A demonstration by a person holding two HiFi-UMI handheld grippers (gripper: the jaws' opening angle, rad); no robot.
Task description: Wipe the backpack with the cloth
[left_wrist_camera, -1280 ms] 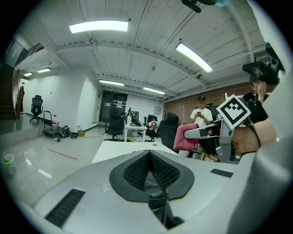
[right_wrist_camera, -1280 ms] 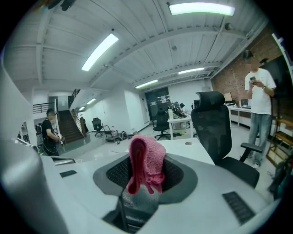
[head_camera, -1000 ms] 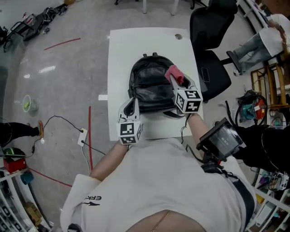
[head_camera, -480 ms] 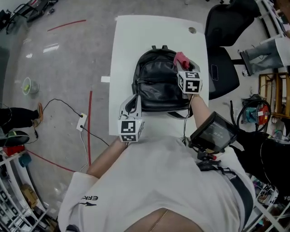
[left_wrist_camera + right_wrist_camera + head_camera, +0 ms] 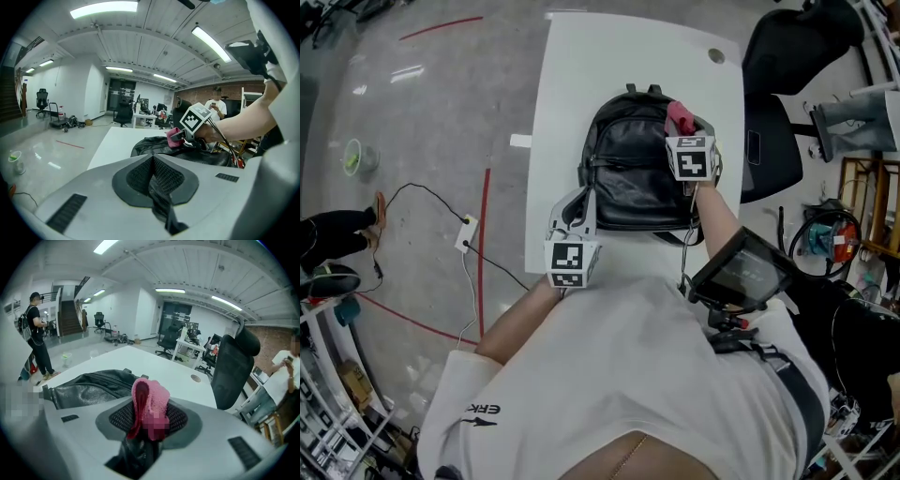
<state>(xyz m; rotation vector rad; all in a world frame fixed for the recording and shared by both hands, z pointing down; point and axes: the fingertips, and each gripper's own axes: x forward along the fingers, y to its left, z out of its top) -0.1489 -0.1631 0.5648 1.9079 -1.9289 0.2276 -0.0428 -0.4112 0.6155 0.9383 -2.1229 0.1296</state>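
The right gripper's point(image 5: 147, 427) fingers were parted only slightly, clamped on a bunched pink cloth point(image 5: 150, 401) that stood up between the mesh pads and filled the gap. In the head view that cloth sat right of centre in the upper half of the frame, pressed to the upper right side of the backpack point(image 5: 633, 164), near its top. The left gripper's point(image 5: 152, 183) fingers were closed together, pad against pad, with only a thin dark seam between them and nothing that could be made out in their grip. In the head view its tips lay at the backpack's lower left corner, but whether they touched it could not be told. The black backpack lay flat on the white table point(image 5: 572, 84) at the middle of the head view, front face up. Its long axis ran up and down the frame, its top handle pointed to the upper edge and its base to the lower edge. From the left gripper view the backpack showed right of centre, beyond the closed fingers, with the cloth resting on its top surface.
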